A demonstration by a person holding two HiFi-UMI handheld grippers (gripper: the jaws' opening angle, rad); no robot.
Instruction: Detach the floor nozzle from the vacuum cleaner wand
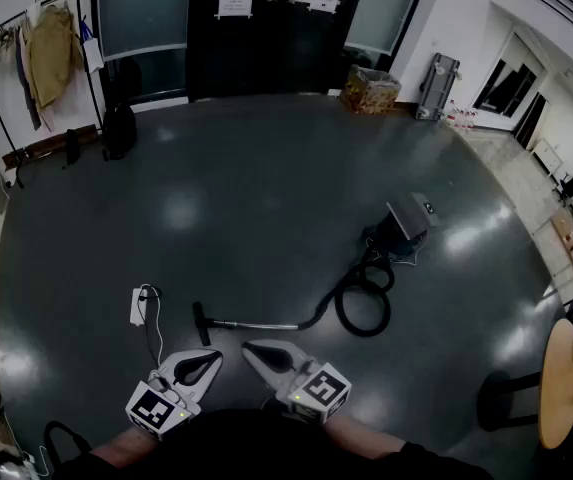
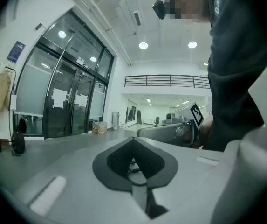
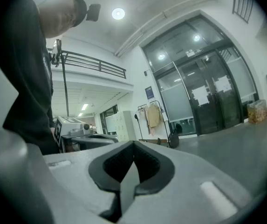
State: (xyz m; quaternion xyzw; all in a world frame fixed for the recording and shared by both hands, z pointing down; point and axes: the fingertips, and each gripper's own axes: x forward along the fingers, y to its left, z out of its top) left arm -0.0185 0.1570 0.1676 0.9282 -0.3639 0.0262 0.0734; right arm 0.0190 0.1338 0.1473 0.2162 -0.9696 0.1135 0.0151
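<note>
Two grippers sit low in my head view, close in front of me: the left gripper (image 1: 209, 360) and the right gripper (image 1: 256, 351), their tips angled toward each other but not touching. Both are closed and empty. In each gripper view I see the dark pads meeting along a tight seam with nothing between them. Both views look out across the hall rather than down at the floor.

The vacuum cleaner lies on the dark, glossy floor just ahead of the grippers, and neither one touches it. Its floor nozzle (image 1: 201, 323) is a short dark bar, near the left gripper's tip yet apart from it. The nozzle is attached to the left end of the wand (image 1: 256, 325), a pale metal tube lying flat and running off to the right. At its far end the wand joins a black hose (image 1: 364, 303), which curls into loops and leads to the canister body (image 1: 403, 228), farther back and to the right.

A white power strip (image 1: 138, 306) with a thin cable lies left of the nozzle. Well beyond stand a coat rack (image 1: 41, 53) with a tan garment, dark glass doors (image 1: 266, 28) and a patterned box (image 1: 370, 89). A round wooden table (image 1: 558, 383) shows at the right edge.
</note>
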